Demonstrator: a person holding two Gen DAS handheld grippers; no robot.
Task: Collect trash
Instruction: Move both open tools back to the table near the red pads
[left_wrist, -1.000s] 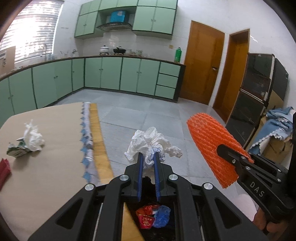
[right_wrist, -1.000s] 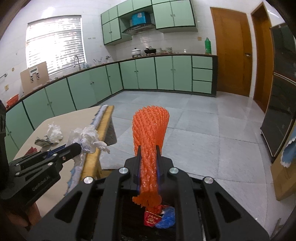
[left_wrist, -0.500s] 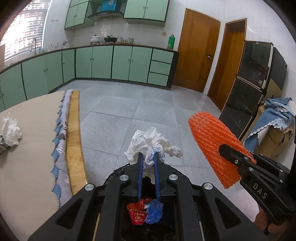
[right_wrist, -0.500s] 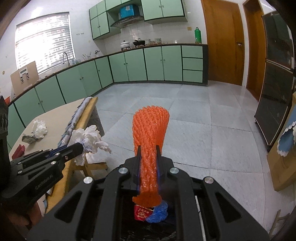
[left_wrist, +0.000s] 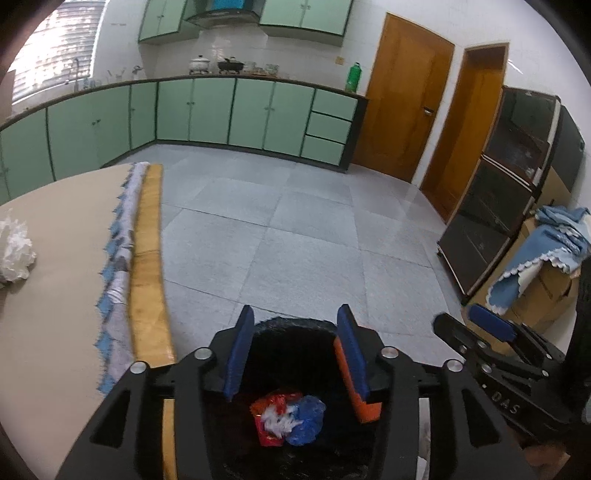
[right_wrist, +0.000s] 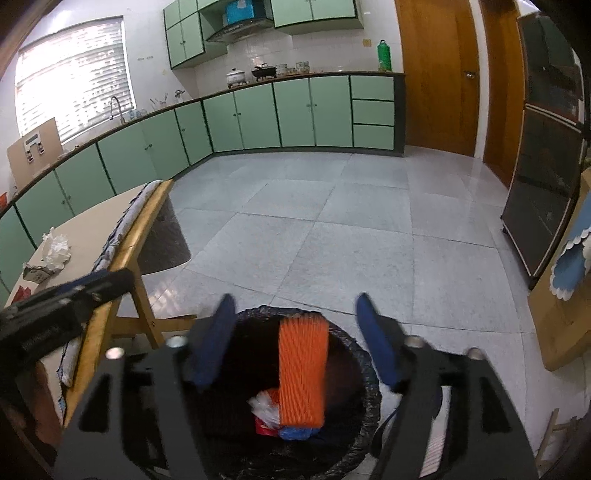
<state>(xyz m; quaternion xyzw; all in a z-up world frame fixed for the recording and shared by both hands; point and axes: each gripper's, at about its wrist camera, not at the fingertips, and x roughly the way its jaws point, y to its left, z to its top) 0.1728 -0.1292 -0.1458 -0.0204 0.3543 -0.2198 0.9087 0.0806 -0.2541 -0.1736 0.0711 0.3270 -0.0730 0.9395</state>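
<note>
Green-cabinet kitchen: I've just opened both, left gripper (left_wrist: 291, 349) and right gripper (right_wrist: 297, 339) empty; orange foam net sleeve (right_wrist: 303, 369) dropping into black-lined bin (right_wrist: 364, 373).

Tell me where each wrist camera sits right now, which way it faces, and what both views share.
Left wrist: on the left gripper, angled down over the black-lined bin; its open fingers show, right gripper alongside.
Right wrist: on the right gripper, angled down at the bin; open fingers, orange foam net between them untouched.
Shared: bin, table, green cabinets.
</note>
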